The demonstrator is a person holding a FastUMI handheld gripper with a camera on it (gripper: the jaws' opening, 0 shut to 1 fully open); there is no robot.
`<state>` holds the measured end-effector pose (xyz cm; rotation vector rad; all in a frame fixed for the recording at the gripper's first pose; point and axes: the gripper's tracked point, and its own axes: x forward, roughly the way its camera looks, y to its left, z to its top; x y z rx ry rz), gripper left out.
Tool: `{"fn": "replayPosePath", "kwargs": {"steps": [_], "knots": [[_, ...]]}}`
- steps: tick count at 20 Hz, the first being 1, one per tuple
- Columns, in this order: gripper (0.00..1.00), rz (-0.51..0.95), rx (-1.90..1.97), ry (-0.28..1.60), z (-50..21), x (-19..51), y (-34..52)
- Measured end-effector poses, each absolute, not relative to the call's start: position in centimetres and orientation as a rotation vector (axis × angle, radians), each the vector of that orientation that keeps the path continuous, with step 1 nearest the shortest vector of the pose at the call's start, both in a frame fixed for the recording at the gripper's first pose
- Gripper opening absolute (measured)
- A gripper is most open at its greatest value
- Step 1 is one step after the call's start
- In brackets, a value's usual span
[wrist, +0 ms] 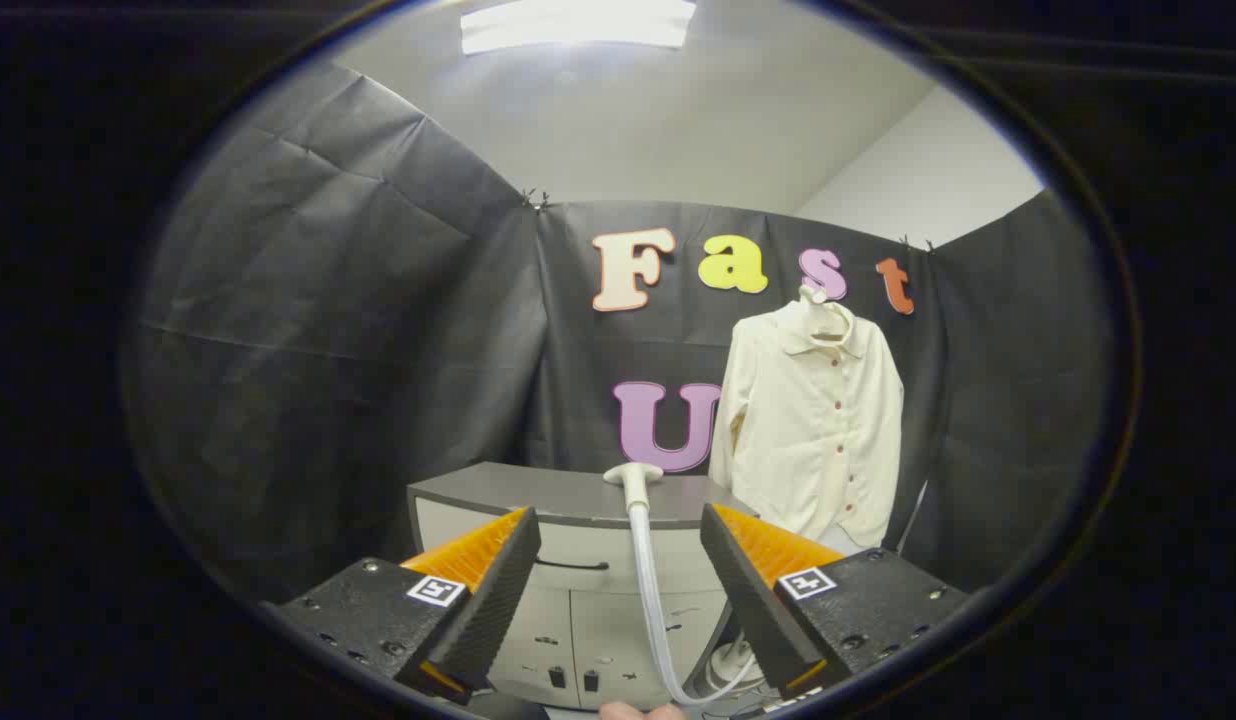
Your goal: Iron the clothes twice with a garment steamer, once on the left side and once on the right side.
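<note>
Black-draped booth with a grey counter (498,490) on which the garment steamer (633,475) head rests, hose trailing down for easy pickup, the cream shirt (813,440) hung flat beyond it, gripper (618,560) jaws released and empty.

a grey cabinet (568,500) with drawers stands before the black cloth wall (328,300), under a ceiling light (578,25)

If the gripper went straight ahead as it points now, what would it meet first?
Probably the steamer head lying on the cabinet, straight ahead between the open gripper fingers; its hose runs down between them. Depth is uncertain.
</note>
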<state>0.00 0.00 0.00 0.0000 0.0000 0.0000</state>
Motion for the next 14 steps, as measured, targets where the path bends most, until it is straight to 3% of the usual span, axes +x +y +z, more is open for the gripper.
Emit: {"fn": "replayPosePath", "kwargs": {"steps": [14], "knots": [[0.98,0.007,-0.023,0.045,-1.8,1.3,0.5]]}}
